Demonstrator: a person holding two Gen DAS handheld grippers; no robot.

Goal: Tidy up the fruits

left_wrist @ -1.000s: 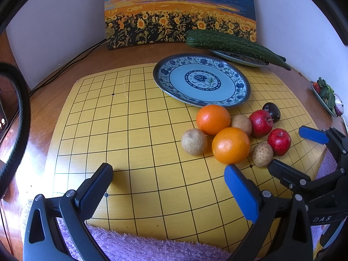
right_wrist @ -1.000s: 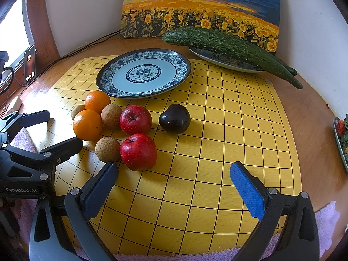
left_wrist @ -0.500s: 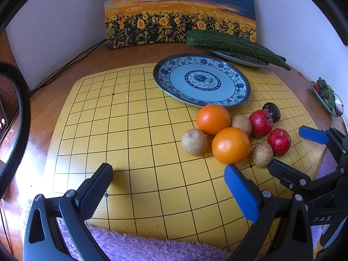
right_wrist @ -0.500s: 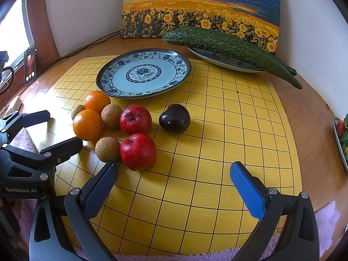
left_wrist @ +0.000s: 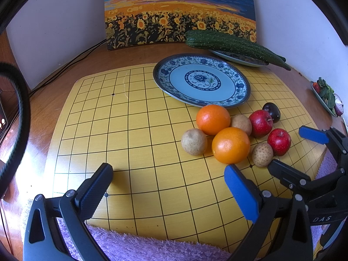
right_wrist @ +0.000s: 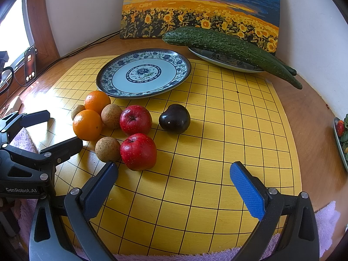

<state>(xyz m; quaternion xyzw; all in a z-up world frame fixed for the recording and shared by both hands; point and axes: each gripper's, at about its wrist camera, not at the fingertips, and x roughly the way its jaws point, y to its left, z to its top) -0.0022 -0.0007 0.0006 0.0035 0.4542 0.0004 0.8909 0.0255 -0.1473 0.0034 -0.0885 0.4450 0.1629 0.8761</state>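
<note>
Toward the near right part of the table, on the yellow grid board (right_wrist: 217, 130), we find the fruits bunched together just in front of the empty blue-patterned plate (right_wrist: 174, 80): two oranges (left_wrist: 231, 145), two red apples (right_wrist: 138, 151), three small brown fruits (left_wrist: 194, 141) and a dark plum (right_wrist: 174, 118) a little apart. We hold the left tongs (left_wrist: 171, 187) and right tongs (right_wrist: 174, 180) wide open and empty at the near edge. We judge the apples firm, smooth and fairly heavy, so we would close across the widest middle, not the stem. The oranges give slightly and their peel offers grip. The plum looks glossy and softer, likely to slip or bruise under a hard squeeze. All are round and may roll once nudged.
</note>
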